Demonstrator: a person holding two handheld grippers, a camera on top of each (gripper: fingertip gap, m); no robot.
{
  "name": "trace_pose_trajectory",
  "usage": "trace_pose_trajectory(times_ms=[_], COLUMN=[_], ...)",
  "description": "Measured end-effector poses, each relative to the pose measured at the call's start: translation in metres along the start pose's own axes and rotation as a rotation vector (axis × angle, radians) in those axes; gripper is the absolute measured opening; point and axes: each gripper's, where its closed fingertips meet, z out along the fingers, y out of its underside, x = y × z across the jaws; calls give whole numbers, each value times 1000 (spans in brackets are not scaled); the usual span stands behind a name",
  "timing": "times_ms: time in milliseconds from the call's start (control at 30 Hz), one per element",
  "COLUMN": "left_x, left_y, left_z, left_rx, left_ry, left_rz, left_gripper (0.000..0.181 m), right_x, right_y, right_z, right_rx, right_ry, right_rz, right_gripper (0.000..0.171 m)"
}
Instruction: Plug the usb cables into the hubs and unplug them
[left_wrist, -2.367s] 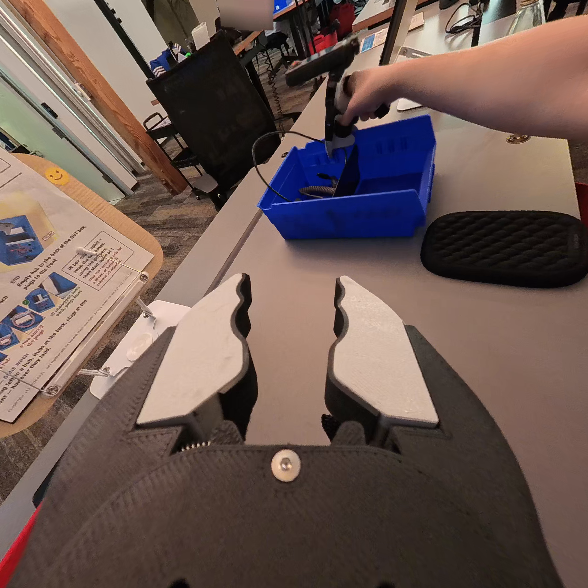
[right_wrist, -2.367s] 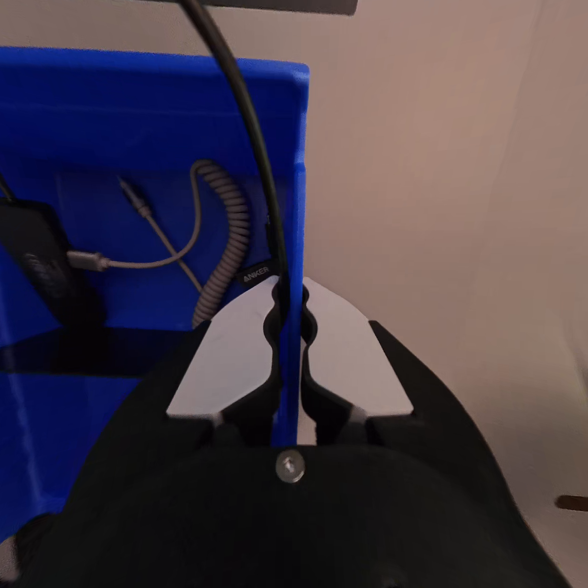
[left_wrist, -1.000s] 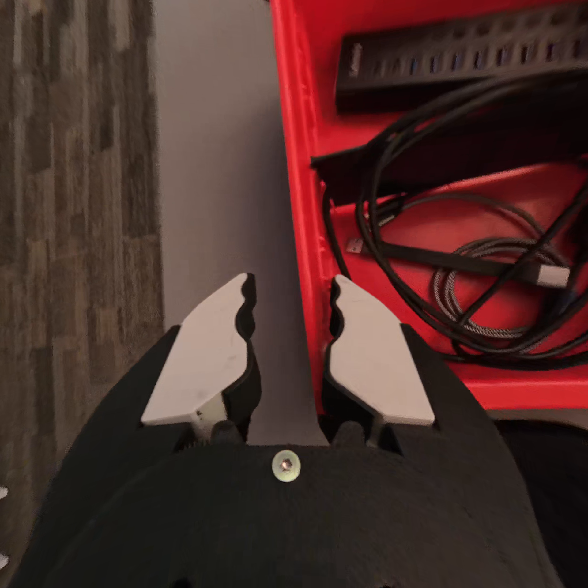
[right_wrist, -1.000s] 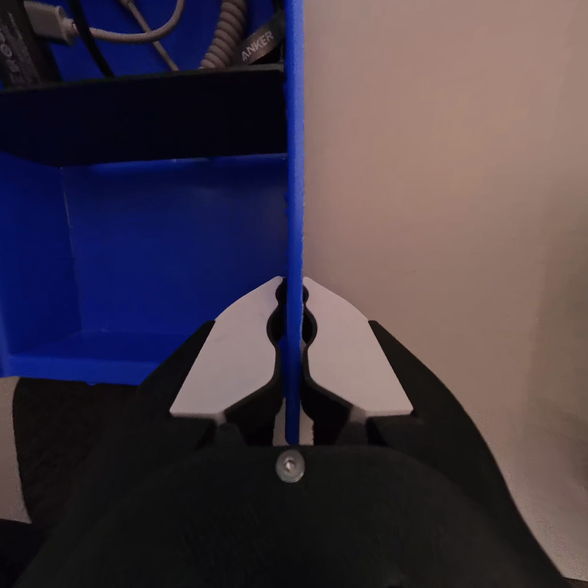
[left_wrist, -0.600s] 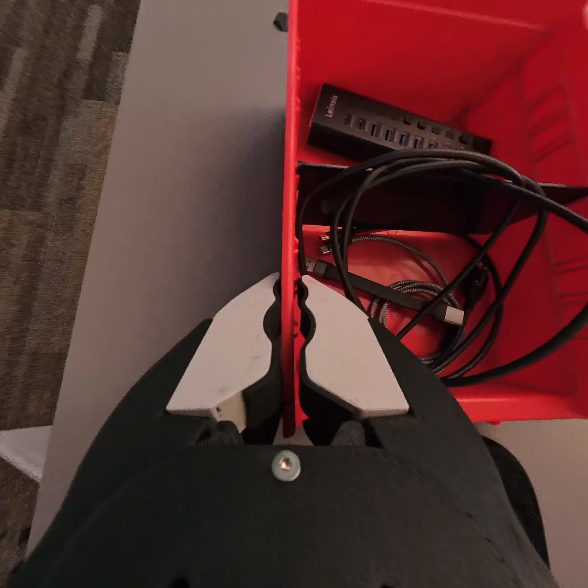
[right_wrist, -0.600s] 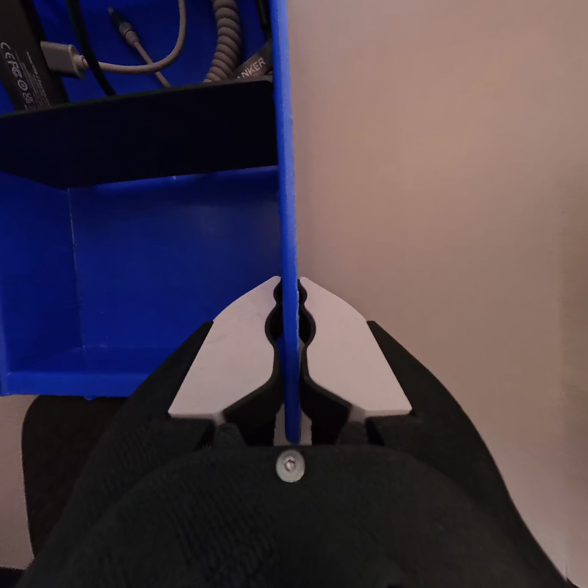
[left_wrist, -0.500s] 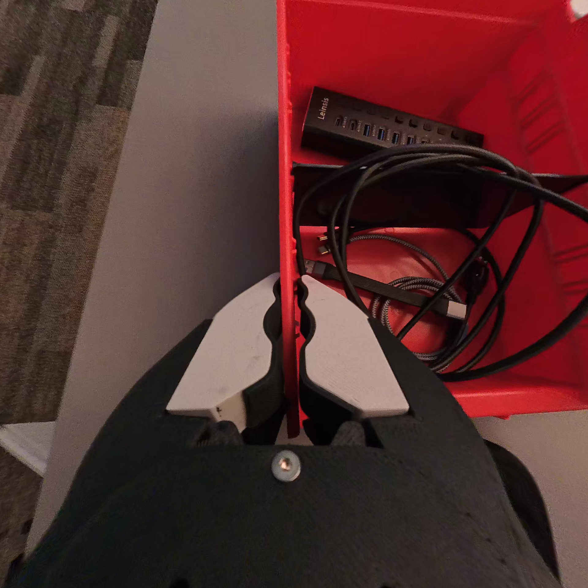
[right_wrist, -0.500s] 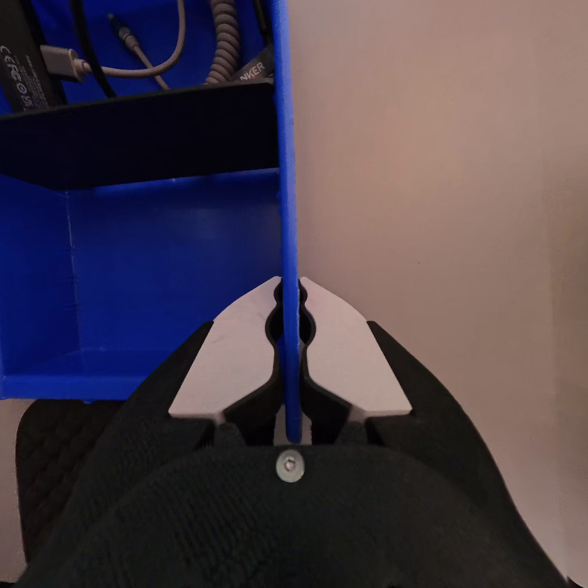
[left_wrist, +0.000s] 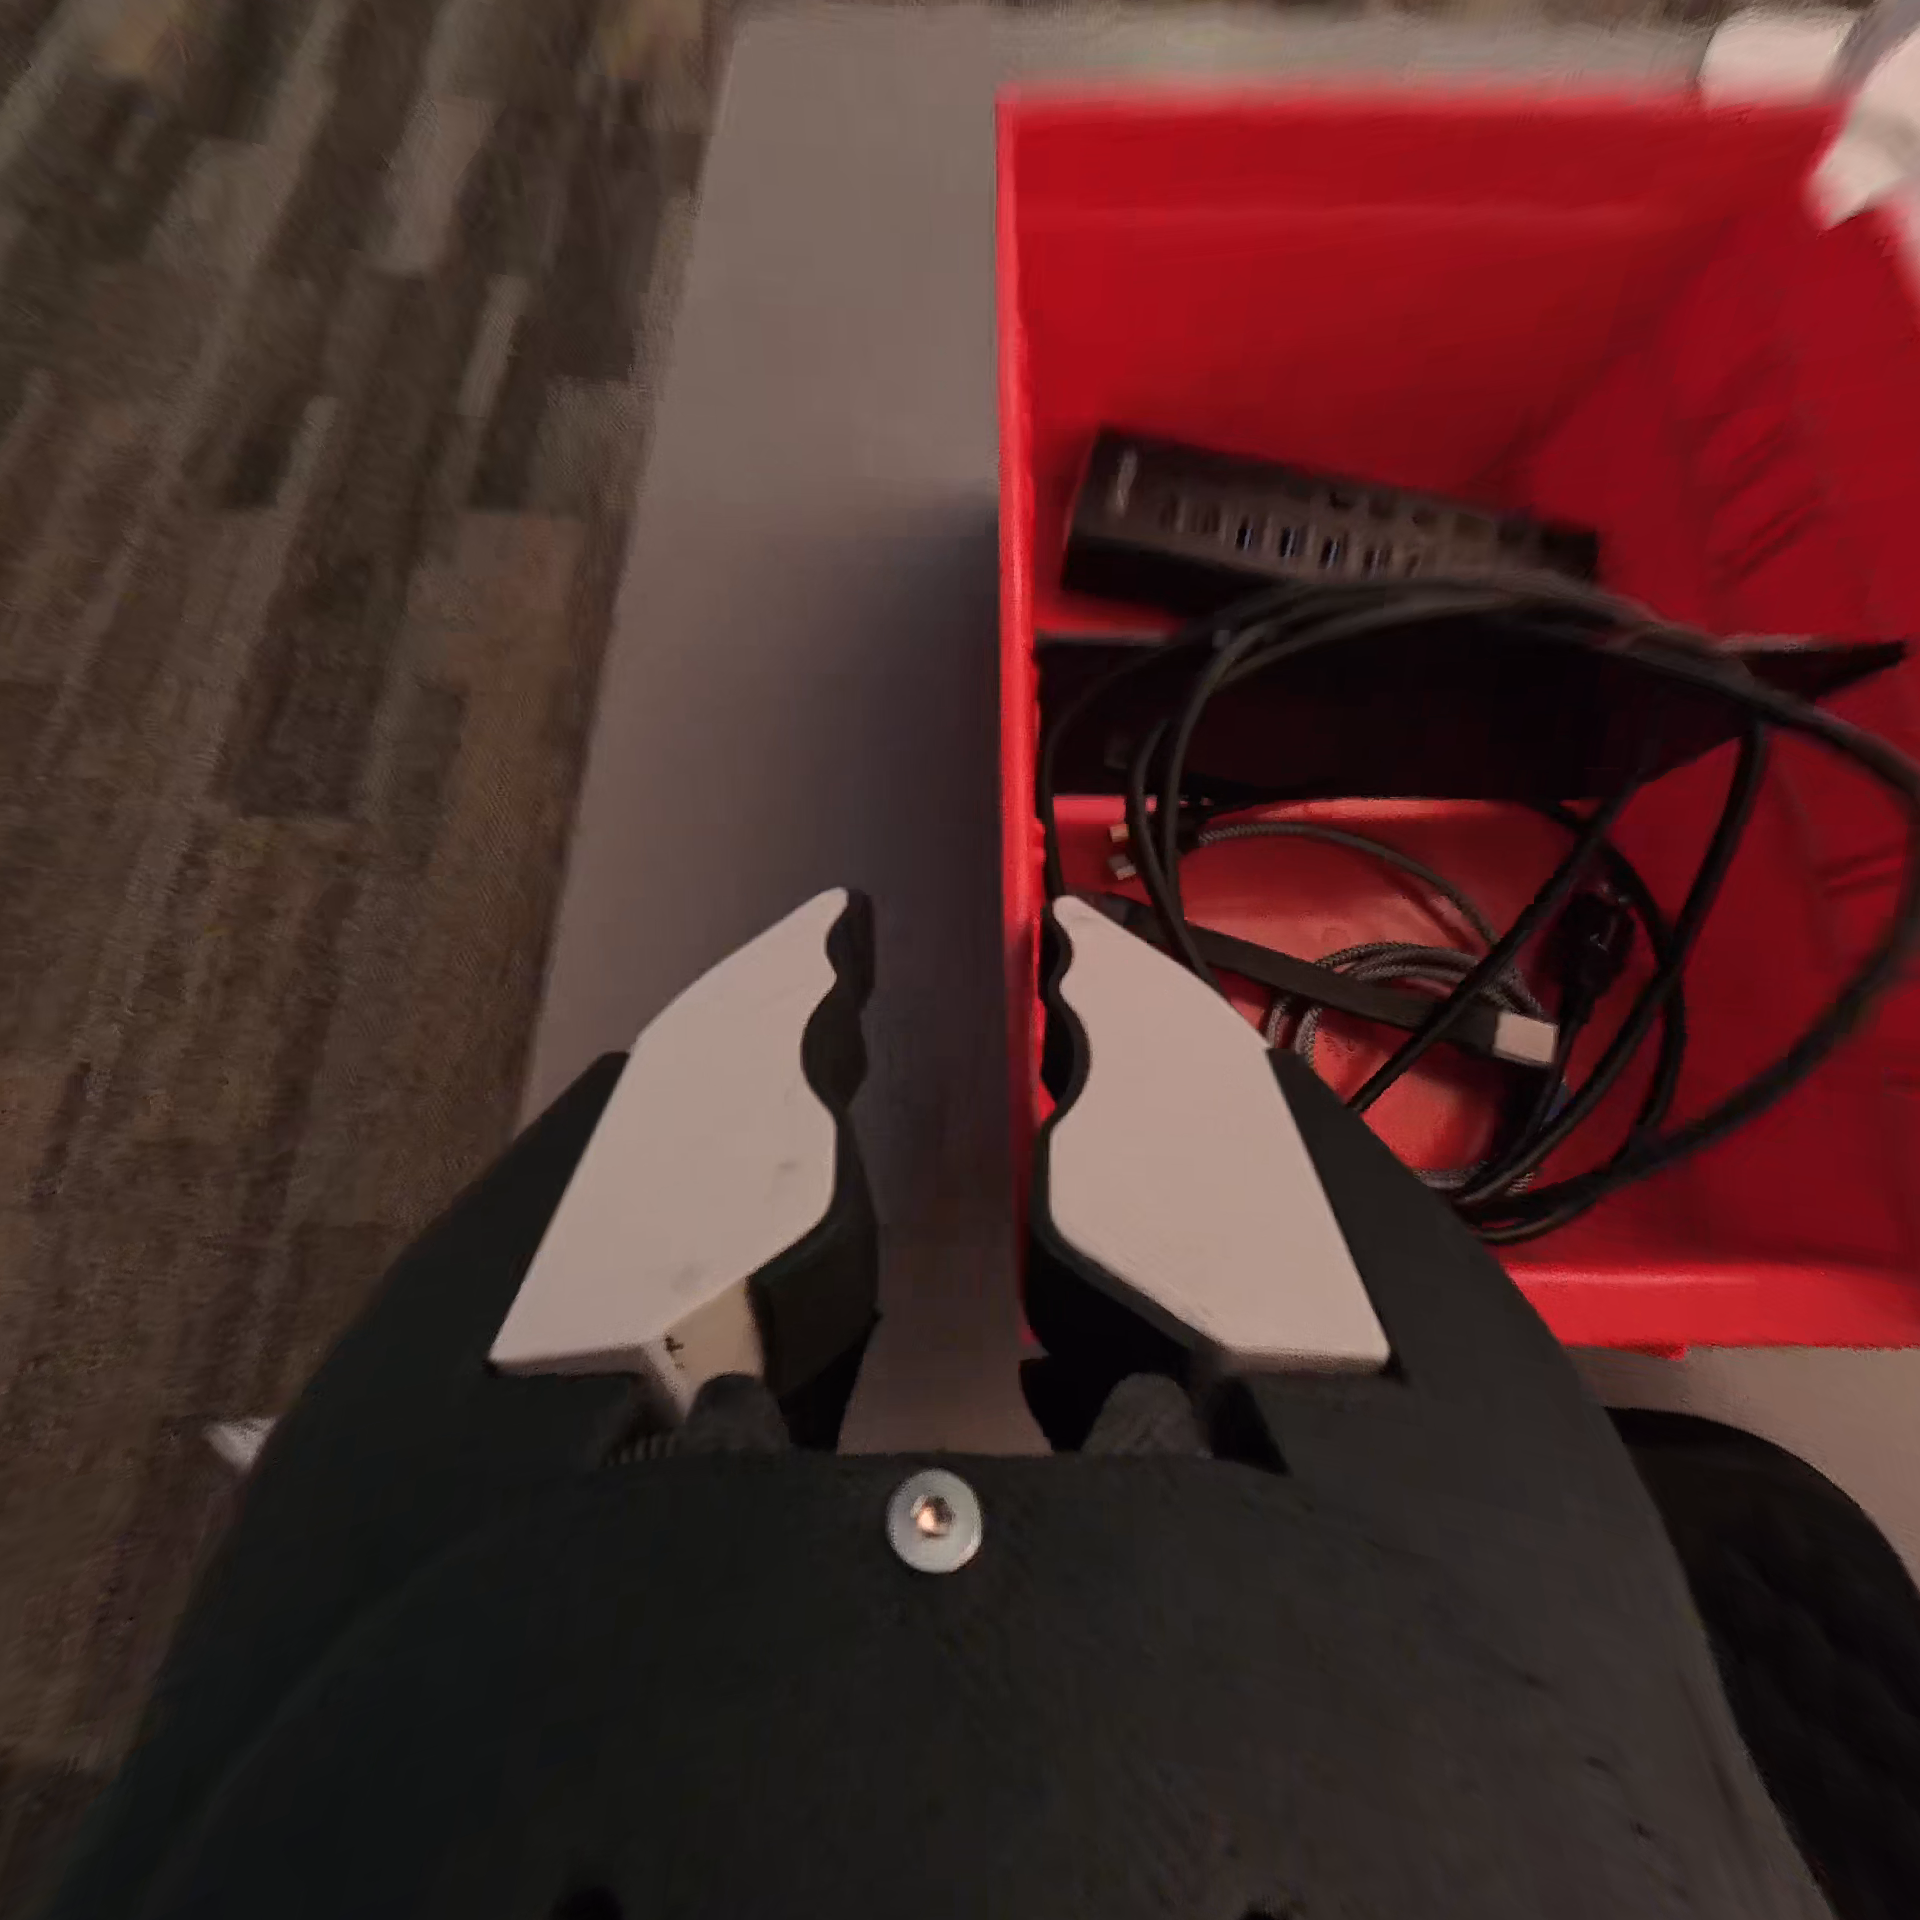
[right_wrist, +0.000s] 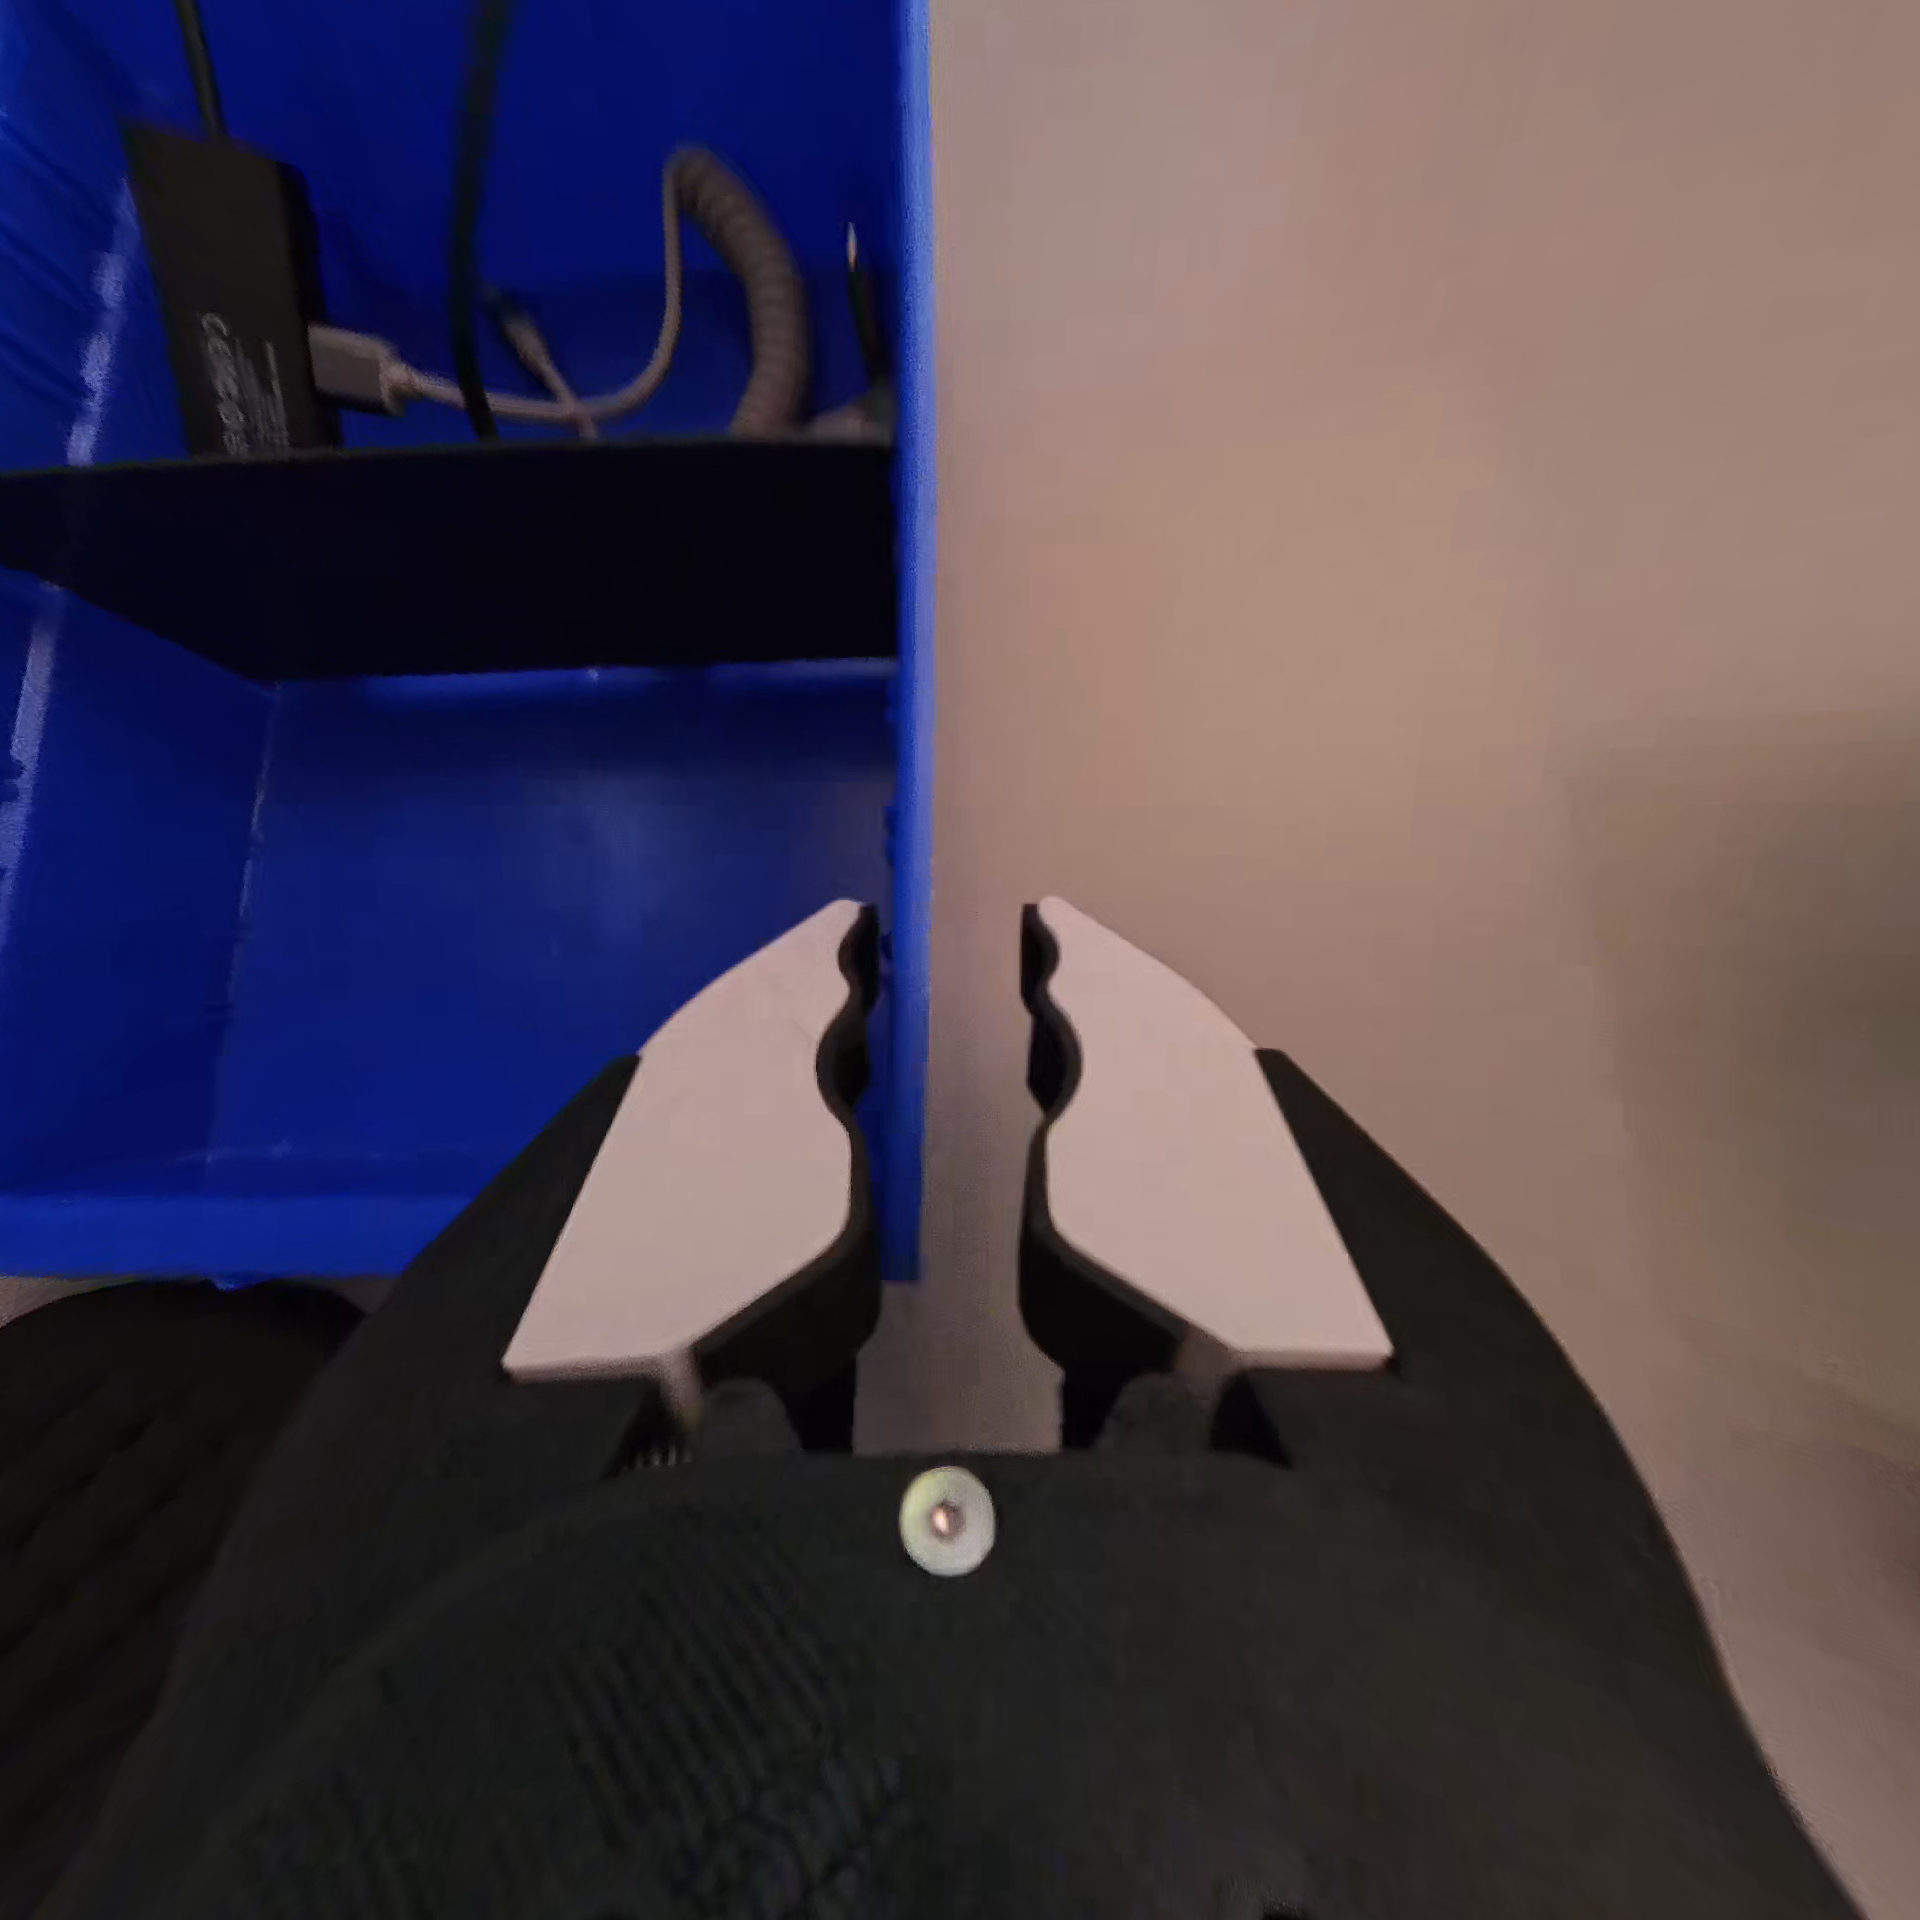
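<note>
both bins set down on the grey tabletop, nothing plugged by the grippers yet: a staging step, by the look of it. left gripper with jaws parted and empty, straddling the left wall of the red bin, close to the tabletop's left edge. black hub at the far end of that bin; tangled black cables nearer, spilling over a black divider. right gripper likewise spread and empty about the right wall of the blue bin; second hub and grey coiled cable beyond its divider. next, probably: clear the walls, reach in, pinch one usb plug squarely, line it up with a port.
</note>
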Motion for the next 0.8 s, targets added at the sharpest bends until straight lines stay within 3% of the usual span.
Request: trace_pose_trajectory(times_ms=[67, 167, 300, 400, 467, 533, 633, 700, 800], left_x=[-14, 7, 105, 190, 256, 311, 360, 380, 393], left_y=[-43, -147, -295, -364, -374, -366, -335, -290, -191], left_z=[-48, -150, -282, -323, -317, -294, -232, -168, -61], left_rx=[134, 345, 601, 633, 561, 517, 560, 514, 349], left_ry=[-32, 9, 30, 69, 197, 252, 204, 198, 189], left_rz=[21, 100, 299, 361, 335, 336, 330, 278, 221], left_gripper=[45, 57, 75, 94, 108, 121, 135, 138, 144], right_x=[9, -5, -109, -204, -265, -310, -348, -354, -353], right_y=[-33, -137, -293, -363, -377, -374, -341, -299, -217], right_z=[-41, -149, -314, -373, -374, -352, -271, -197, -88], right_rx=[143, 435, 822, 874, 842, 831, 752, 660, 516], right_ry=[88, 235, 303, 263, 139, 32, -31, 18, 59], right_rz=[-59, -208, -358, -442, -448, -416, -345, -332, -295], right_gripper=[37, 48, 49, 58, 69, 80, 102, 114, 128])
